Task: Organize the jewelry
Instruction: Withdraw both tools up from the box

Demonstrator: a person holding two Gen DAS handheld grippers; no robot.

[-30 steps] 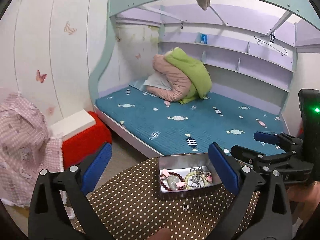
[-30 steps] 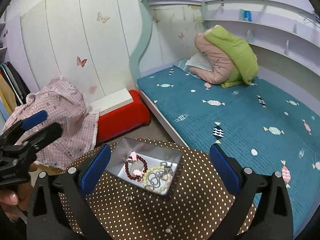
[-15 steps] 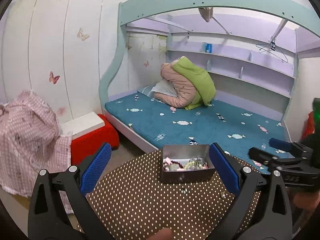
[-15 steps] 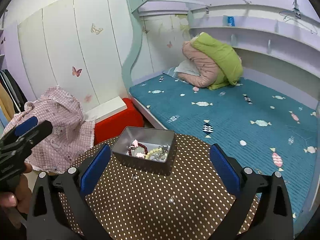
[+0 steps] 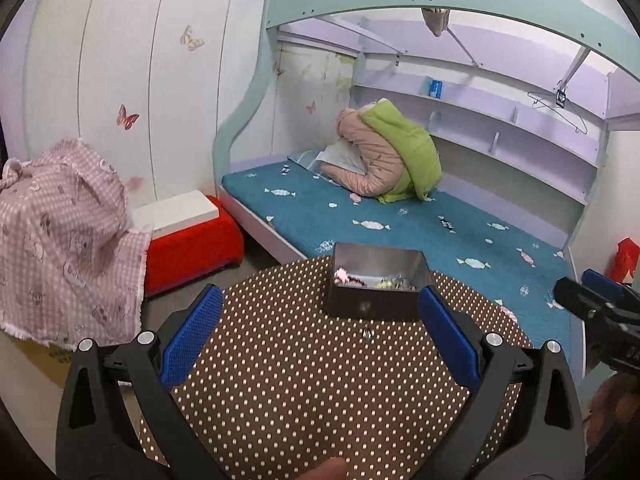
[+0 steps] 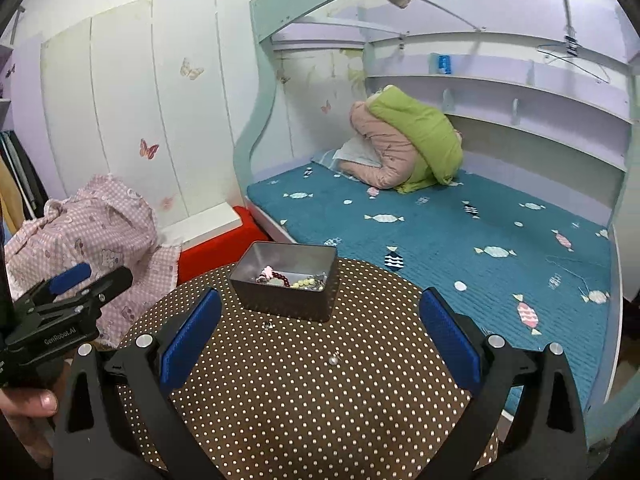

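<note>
A grey metal tin [image 5: 374, 307] stands on the round table with the brown dotted cloth [image 5: 304, 396]. It holds jewelry: a dark red bead bracelet [image 6: 280, 279], a pink flower piece, pale yellow beads and a silver chain. A small silver piece [image 5: 367, 333] lies on the cloth just in front of the tin, and a pearl-like bead [image 6: 333, 360] lies nearer me. My left gripper [image 5: 319, 308] is open and empty, short of the tin. The right gripper [image 6: 320, 306] is open and empty too, with the tin [image 6: 286, 302] ahead and slightly left.
Behind the table is a bunk bed with a teal mattress [image 5: 420, 232] and bundled pink and green jackets [image 5: 384, 160]. A red stool with a white top [image 5: 188, 236] and a pink checked cloth [image 5: 60, 240] are on the left. A hand [image 6: 28, 404] holds the left gripper.
Both grippers have pulled back and dropped lower, so the tin looks farther off and is seen more from the side. Both stay open and empty.
</note>
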